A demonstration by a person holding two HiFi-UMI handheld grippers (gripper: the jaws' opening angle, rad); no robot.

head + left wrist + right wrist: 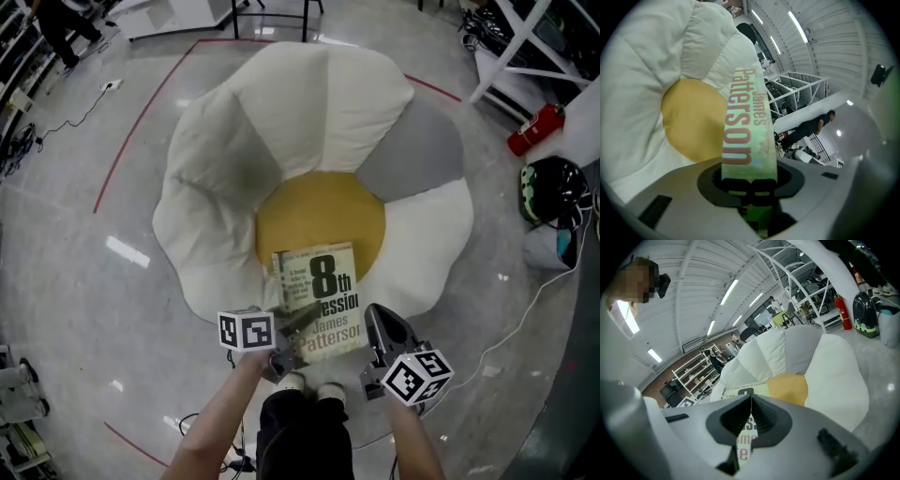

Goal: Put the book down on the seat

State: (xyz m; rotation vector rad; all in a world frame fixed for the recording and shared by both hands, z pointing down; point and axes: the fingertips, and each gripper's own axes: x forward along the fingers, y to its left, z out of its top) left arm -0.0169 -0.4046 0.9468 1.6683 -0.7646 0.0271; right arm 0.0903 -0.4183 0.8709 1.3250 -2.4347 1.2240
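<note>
**Book held flat by its near end, low over the seat**

My left tongs stand about half open because the book's whole thickness fills them. The spine with the author's name runs up between the jaws, and the pads press on either side of it. My right tongs are almost closed. Their pads meet on what looks like only a thin bit of the book's right edge, and the cover shows through the slit below them. I judge that the weaker hold, there to steady rather than carry.

Both grips sit at the end nearest me, which leaves the far end free to meet the cushion first. The book lies face up over the front of the yellow centre of the seat and the white petal closest to me. I cannot tell whether it touches the cushion. The soft, dished middle should cradle it better than the sloping petals, so that is where I hold it. Grey floor lies all round the seat.
</note>
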